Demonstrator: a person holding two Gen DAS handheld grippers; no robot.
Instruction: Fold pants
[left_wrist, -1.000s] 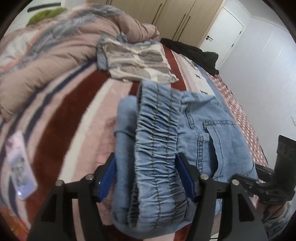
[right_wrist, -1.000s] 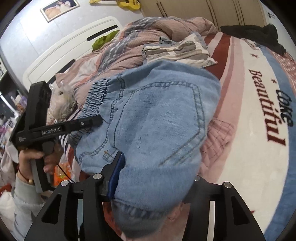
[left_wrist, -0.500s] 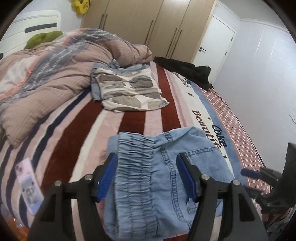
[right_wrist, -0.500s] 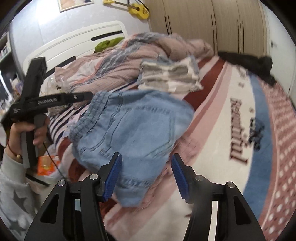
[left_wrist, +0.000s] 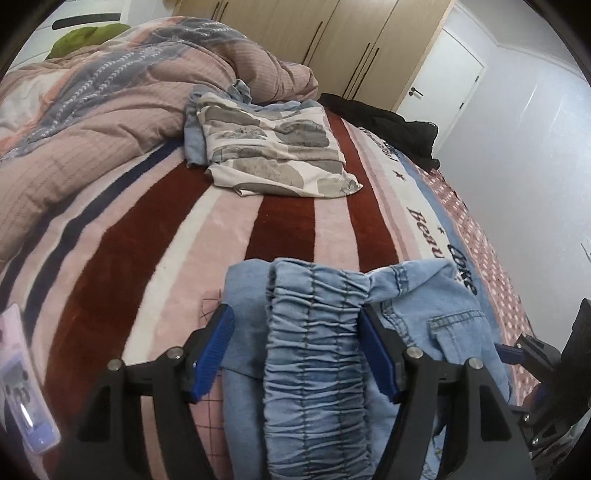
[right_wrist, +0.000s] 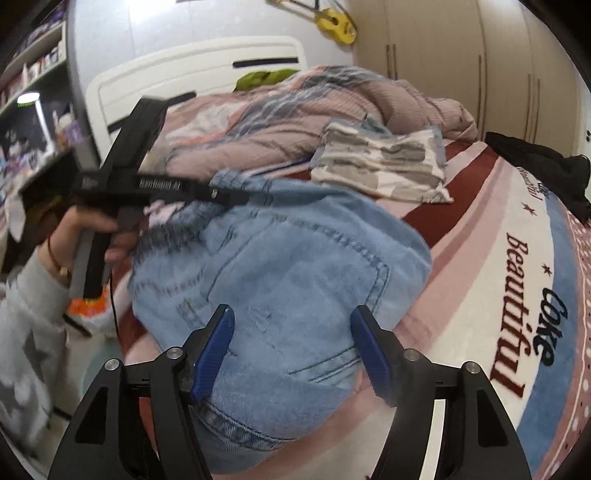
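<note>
Pants: one pair of light blue denim pants (left_wrist: 317, 354), folded into a bundle at the near edge of the bed; the gathered elastic waistband (left_wrist: 314, 332) faces the left wrist camera, and a stitched back pocket (right_wrist: 295, 266) faces the right one.
Left gripper (left_wrist: 297, 354): jaws spread wide, blue pads on either side of the waistband, not pinching it as far as can be seen.
Right gripper (right_wrist: 291, 350): jaws spread apart, straddling the folded edge of the denim without squeezing it.
Other clothes: one folded grey-and-cream patterned garment (left_wrist: 277, 147) with a blue piece under it, farther up the bed; one black garment (left_wrist: 388, 125) at the far corner.
Bedding: one striped blanket (left_wrist: 288, 229) in red, pink, white and navy, with lettering along its blue band; one rumpled pink and grey duvet (left_wrist: 92, 103) to the left.
Room: two-tone wooden wardrobe (left_wrist: 332, 33), one white door (left_wrist: 439, 85), white headboard (right_wrist: 192, 70), a yellow ukulele (right_wrist: 336, 22) on the wall, shelves (right_wrist: 29, 74) at the left.
Small items: one phone (left_wrist: 22, 384) in a clear case at the left edge of the bed.
Hard to see: the pants' legs are tucked under the bundle; the person's hand (right_wrist: 96, 229) and left tool are motion-blurred; shelf contents are unreadable.
</note>
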